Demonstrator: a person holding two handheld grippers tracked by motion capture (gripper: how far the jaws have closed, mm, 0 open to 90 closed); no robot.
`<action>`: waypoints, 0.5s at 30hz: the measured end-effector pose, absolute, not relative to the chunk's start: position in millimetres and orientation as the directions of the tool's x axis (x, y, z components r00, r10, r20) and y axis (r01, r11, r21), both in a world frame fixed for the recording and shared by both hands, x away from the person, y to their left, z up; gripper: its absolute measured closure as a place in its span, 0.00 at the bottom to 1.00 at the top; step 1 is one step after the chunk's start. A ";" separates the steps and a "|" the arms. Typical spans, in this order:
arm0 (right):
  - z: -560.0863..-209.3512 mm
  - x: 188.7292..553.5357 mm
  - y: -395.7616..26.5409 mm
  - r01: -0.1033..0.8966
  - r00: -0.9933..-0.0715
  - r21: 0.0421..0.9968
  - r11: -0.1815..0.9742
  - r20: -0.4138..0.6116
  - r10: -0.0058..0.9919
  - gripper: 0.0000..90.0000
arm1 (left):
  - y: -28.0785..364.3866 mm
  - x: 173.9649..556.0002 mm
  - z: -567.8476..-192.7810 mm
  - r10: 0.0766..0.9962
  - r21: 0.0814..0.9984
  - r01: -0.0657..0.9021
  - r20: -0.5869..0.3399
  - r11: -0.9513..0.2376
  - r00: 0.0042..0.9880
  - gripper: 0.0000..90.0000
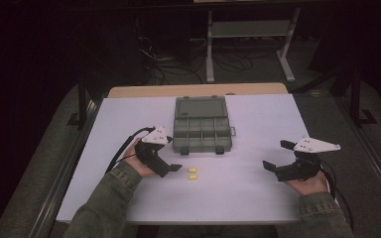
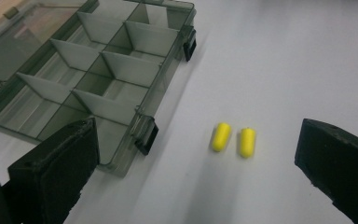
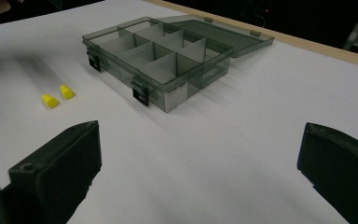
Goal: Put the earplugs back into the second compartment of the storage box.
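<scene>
A grey see-through compartment box (image 1: pixel 201 131) (image 2: pixel 98 79) (image 3: pixel 168 56) lies open in the middle of the white table (image 1: pixel 258 188), lid flat behind it, its compartments bare. Two yellow earplugs (image 1: pixel 192 173) (image 2: pixel 233 139) (image 3: pixel 57 96) lie side by side on the table just in front of the box. My left gripper (image 1: pixel 172 169) (image 2: pixel 196 172) is open, close to the left of the earplugs, with nothing between its jaws. My right gripper (image 1: pixel 276 154) (image 3: pixel 200 172) is open too, far to the right, pointing toward the box.
The table's wooden back edge (image 1: pixel 198 89) shows behind the box. A metal shelf frame (image 1: pixel 250 34) and cables (image 1: pixel 178 64) stand on the dark floor beyond. Black side rails (image 1: pixel 82 101) flank the table.
</scene>
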State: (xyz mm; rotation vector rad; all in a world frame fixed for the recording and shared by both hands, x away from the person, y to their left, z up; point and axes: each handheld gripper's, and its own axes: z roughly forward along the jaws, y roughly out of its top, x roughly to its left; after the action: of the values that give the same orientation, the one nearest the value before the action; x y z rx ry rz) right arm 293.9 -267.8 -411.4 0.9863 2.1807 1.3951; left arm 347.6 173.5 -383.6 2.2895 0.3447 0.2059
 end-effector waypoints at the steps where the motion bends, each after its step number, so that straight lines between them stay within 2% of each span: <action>1: -411.4 293.8 -267.8 0.359 -0.687 0.895 0.265 0.061 0.724 0.00 | 171.9 347.8 -384.3 0.305 0.737 0.178 0.039 -0.652 0.951 0.00; 15: -412.2 293.7 -266.6 0.361 -0.692 0.892 0.273 0.060 0.719 0.00 | 149.1 346.8 -401.8 0.261 0.694 0.162 0.038 -0.701 0.965 0.00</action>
State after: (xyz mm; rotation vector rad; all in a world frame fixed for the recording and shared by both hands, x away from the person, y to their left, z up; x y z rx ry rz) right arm 293.7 -266.6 -412.2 0.9814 2.1922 1.3909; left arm 346.8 149.1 -401.8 2.3614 0.2954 0.1713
